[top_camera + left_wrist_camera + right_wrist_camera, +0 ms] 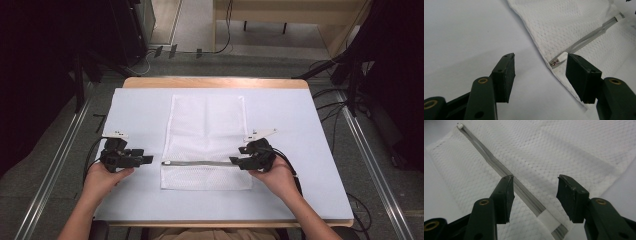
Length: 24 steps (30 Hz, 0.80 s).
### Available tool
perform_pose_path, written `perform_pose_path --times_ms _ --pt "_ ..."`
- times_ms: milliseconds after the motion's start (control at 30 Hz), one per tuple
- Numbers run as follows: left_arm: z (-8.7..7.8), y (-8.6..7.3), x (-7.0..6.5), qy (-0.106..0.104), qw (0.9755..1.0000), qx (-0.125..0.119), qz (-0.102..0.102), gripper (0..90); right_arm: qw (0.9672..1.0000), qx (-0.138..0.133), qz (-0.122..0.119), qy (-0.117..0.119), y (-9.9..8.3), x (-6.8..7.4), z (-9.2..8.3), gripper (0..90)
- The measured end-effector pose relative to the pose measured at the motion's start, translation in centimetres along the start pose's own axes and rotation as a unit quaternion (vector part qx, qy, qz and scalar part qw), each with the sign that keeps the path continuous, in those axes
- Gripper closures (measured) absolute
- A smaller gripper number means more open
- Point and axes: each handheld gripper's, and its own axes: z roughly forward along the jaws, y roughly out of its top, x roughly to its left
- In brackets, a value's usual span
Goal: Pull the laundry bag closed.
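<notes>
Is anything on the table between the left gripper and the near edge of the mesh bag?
No. In the high view, bare white table cover separates the left gripper from the mesh bag.

Bench (300,125): open surface seen on both sides of the mesh bag (207,125).
Bag: apparently flat, easily passed over.
</notes>
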Motion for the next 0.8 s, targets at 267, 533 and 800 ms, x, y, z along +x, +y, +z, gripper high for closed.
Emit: perform_pose_path --times_ms 267,533,800 --pt "-0.1 -0.1 0.1 0.004 1.0 -0.005 0.001 41.1 0.9999 0.004 -0.012 0.011 0.9 1.3 0.8 50.5" --pt "-0.1 -0.1 0.1 -0.004 1.0 0.001 -0.001 43.0 0.9994 0.002 -0.023 0.024 1.8 2.5 1.6 50.9" --pt "-0.1 -0.2 0.1 -0.002 1.0 -0.001 0.0 42.2 0.9982 0.008 -0.041 0.042 3.1 3.7 2.9 50.9"
